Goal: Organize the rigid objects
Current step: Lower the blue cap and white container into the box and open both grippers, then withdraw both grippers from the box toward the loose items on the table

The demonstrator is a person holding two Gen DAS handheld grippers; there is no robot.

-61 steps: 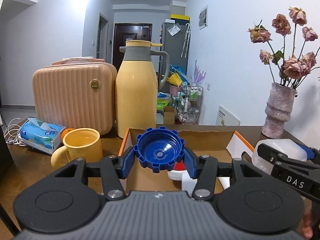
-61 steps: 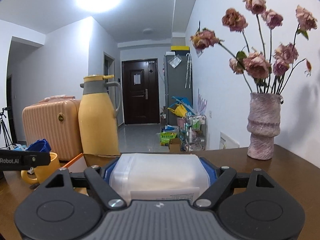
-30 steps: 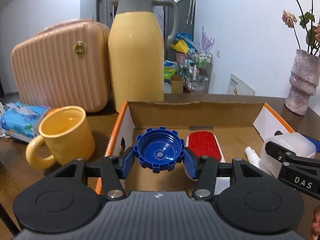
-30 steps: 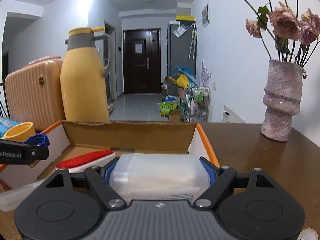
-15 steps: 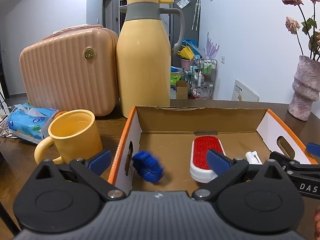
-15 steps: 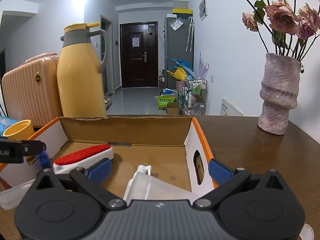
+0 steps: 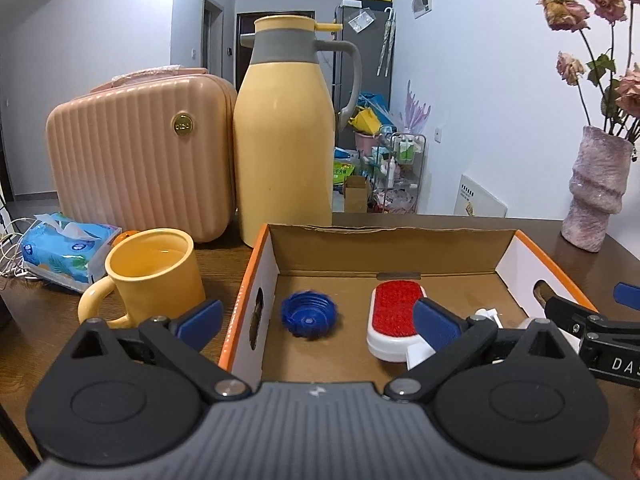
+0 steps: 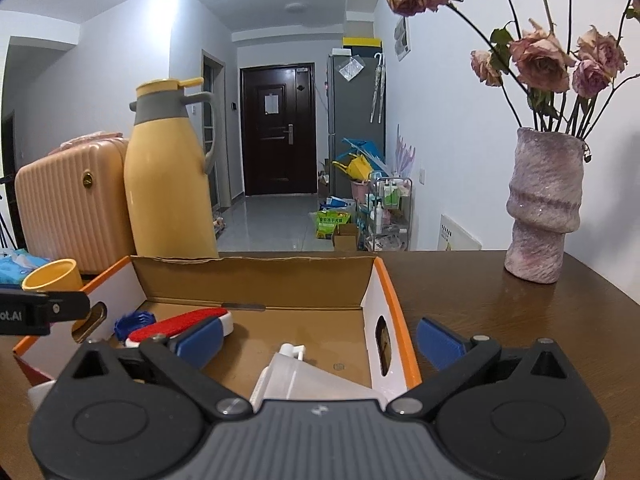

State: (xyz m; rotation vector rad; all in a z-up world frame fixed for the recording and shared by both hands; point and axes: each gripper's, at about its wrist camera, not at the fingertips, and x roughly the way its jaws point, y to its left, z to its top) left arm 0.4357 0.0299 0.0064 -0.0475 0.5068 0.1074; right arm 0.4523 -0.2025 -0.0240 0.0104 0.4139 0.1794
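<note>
Both the left claw point(image 7: 316, 322) and right claw point(image 8: 318, 338) are gaping apart, holding nothing. The blue cap point(image 7: 307, 315), red brush point(image 7: 396, 320) and clear bottle point(image 8: 312, 380) are lying inside the cardboard box point(image 7: 392, 250); the yellow mug point(image 7: 154, 272) is still waiting on the desk point(image 8: 500, 300) beside the box's left wall.

Plenty of open floor mid cardboard box point(image 7: 392, 248), between blue cap point(image 7: 307, 314) and red brush point(image 7: 396, 312), also past white bottle point(image 8: 308, 376). Blocked behind by thermos point(image 7: 284, 136), left by yellow mug point(image 7: 154, 276).
</note>
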